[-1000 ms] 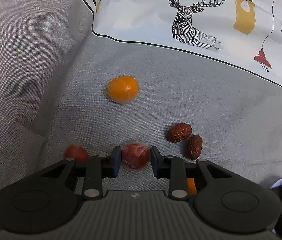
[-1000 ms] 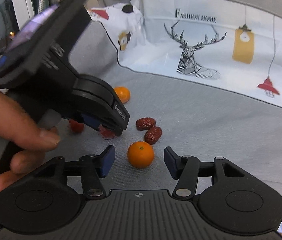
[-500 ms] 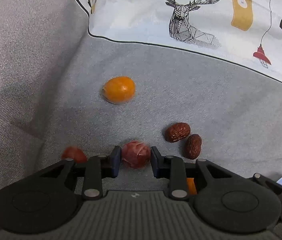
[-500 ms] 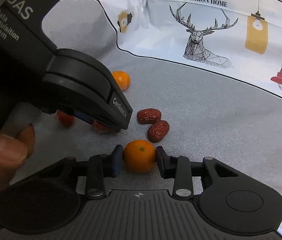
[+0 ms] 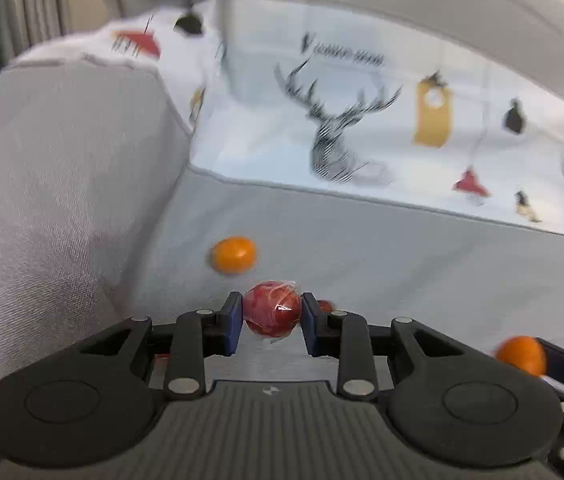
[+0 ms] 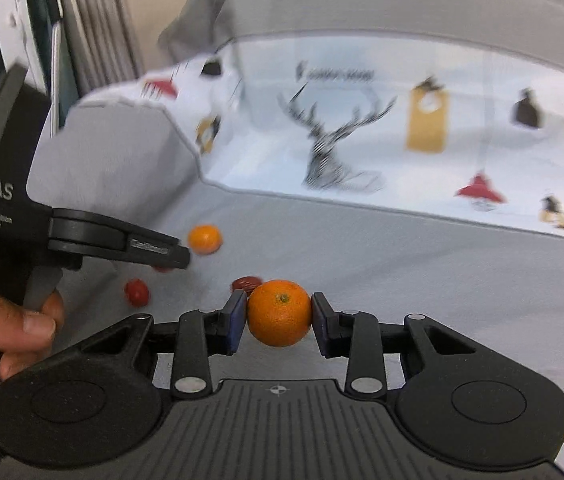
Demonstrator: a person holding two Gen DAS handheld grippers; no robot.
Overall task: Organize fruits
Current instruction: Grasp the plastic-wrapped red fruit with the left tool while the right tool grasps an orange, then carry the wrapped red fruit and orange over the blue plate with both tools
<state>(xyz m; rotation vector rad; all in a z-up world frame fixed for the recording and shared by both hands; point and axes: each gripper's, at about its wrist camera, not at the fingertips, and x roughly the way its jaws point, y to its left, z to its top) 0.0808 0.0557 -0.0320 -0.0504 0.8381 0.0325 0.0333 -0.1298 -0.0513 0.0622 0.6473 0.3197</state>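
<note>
My left gripper (image 5: 270,309) is shut on a red wrapped fruit (image 5: 270,307) and holds it above the grey sofa seat (image 5: 401,248). My right gripper (image 6: 279,313) is shut on a small orange (image 6: 279,312), also lifted; it also shows in the left wrist view (image 5: 521,354). Another orange (image 5: 234,255) lies on the seat ahead of the left gripper and shows in the right wrist view (image 6: 204,239). A small red fruit (image 6: 136,292) and a dark red date (image 6: 245,282) lie on the seat. The left gripper body (image 6: 118,240) reaches in from the left.
A white cushion with a deer print (image 5: 337,148) leans against the sofa back. The grey armrest (image 5: 54,184) rises on the left. A person's hand (image 6: 14,328) holds the left gripper.
Both grippers have lifted and tilted up with their fruits. The right gripper shut on the orange one second ago and has raised it off the seat. The views are blurred by motion.
</note>
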